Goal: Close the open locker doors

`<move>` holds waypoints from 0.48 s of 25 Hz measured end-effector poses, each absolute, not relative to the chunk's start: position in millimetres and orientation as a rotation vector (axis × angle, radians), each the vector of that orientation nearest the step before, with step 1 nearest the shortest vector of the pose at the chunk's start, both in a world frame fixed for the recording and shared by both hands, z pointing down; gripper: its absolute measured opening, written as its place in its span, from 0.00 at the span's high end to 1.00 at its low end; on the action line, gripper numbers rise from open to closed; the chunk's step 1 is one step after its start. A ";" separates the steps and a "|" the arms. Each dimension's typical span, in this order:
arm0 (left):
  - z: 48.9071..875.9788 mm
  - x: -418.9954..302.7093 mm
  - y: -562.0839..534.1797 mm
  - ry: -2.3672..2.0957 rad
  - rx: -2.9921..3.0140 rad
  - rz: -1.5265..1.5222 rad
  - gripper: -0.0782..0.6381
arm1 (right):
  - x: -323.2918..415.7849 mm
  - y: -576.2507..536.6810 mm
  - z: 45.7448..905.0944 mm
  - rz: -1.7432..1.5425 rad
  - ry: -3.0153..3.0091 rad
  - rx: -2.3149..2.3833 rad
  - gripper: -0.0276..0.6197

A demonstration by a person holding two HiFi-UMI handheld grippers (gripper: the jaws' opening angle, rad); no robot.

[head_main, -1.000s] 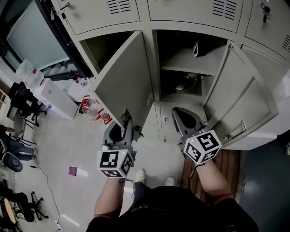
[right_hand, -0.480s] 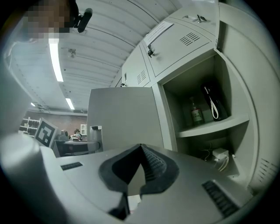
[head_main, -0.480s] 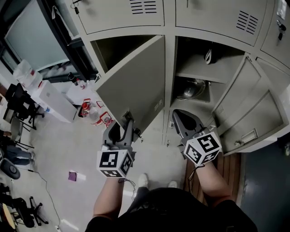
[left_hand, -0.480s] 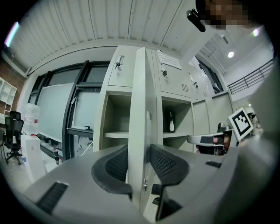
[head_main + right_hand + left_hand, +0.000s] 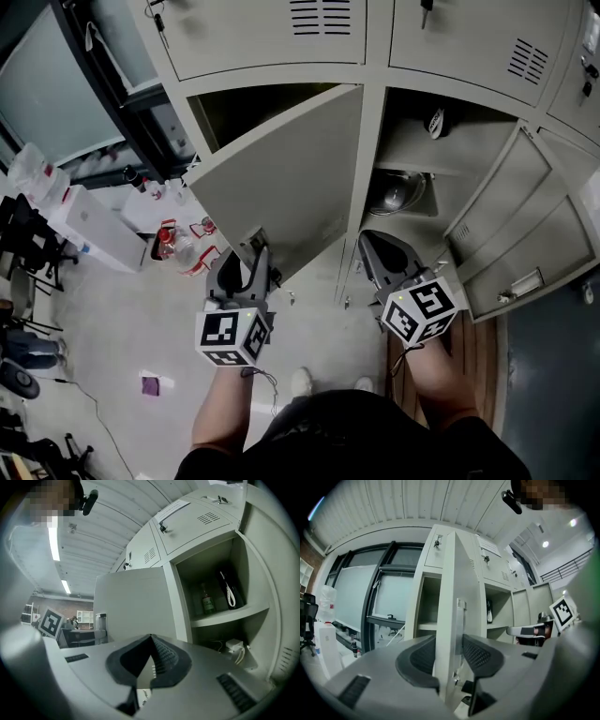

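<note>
The left locker door (image 5: 291, 178) stands half open, its free edge (image 5: 449, 597) between the pads of my left gripper (image 5: 255, 262). In the left gripper view those jaws (image 5: 450, 653) have just been opening and straddle the edge and its latch plate (image 5: 461, 620) loosely. My right gripper (image 5: 386, 251) is shut and empty in front of the open middle compartment (image 5: 412, 159); its pads (image 5: 151, 660) meet. The right door (image 5: 511, 220) hangs partly open, apart from it.
Inside the middle locker are a shelf with a bottle (image 5: 207, 603), a black strapped item (image 5: 229, 592), a metal bowl (image 5: 398, 192) and a white charger (image 5: 234, 646). Bottles (image 5: 183, 246) and a white box (image 5: 94, 225) sit on the floor at left.
The left door has swung towards the locker, with my left gripper following its edge. The right door has swung much closer to its frame. My right gripper stayed shut.
</note>
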State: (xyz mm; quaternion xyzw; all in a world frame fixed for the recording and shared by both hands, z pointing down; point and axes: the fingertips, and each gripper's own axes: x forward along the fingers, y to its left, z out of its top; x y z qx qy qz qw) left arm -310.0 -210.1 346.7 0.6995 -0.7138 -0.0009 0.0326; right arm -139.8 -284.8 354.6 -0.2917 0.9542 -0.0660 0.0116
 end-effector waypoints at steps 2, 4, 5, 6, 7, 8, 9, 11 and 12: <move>346.8 -317.7 -214.5 -2.186 2.165 -0.011 0.65 | -147.2 -286.3 354.3 -0.201 2.974 -0.925 0.96; 347.0 -325.1 -218.9 -2.176 2.175 -0.015 0.64 | -154.9 -287.6 354.2 -0.198 2.973 -0.938 0.96; 347.1 -328.7 -221.2 -2.173 2.179 -0.015 0.64 | -158.8 -288.3 354.1 -0.196 2.972 -0.944 0.96; 347.1 -332.3 -223.7 -2.170 2.182 -0.014 0.64 | -162.6 -288.9 353.7 -0.193 2.972 -0.949 0.96; 347.1 -335.8 -226.3 -2.169 2.185 -0.013 0.64 | -166.2 -289.6 353.2 -0.190 2.971 -0.953 0.96; 347.2 -339.3 -228.8 -2.168 2.188 -0.011 0.63 | -169.6 -290.2 352.6 -0.187 2.970 -0.957 0.96; 347.2 -342.7 -231.3 -2.166 2.190 -0.010 0.63 | -172.8 -290.8 352.0 -0.185 2.968 -0.962 0.96; 347.1 -349.7 -236.3 -2.164 2.189 -0.004 0.62 | -178.4 -292.0 351.1 -0.183 2.963 -0.972 0.96; 347.0 -353.3 -238.9 -2.166 2.187 0.002 0.62 | -180.9 -292.8 351.0 -0.183 2.960 -0.978 0.96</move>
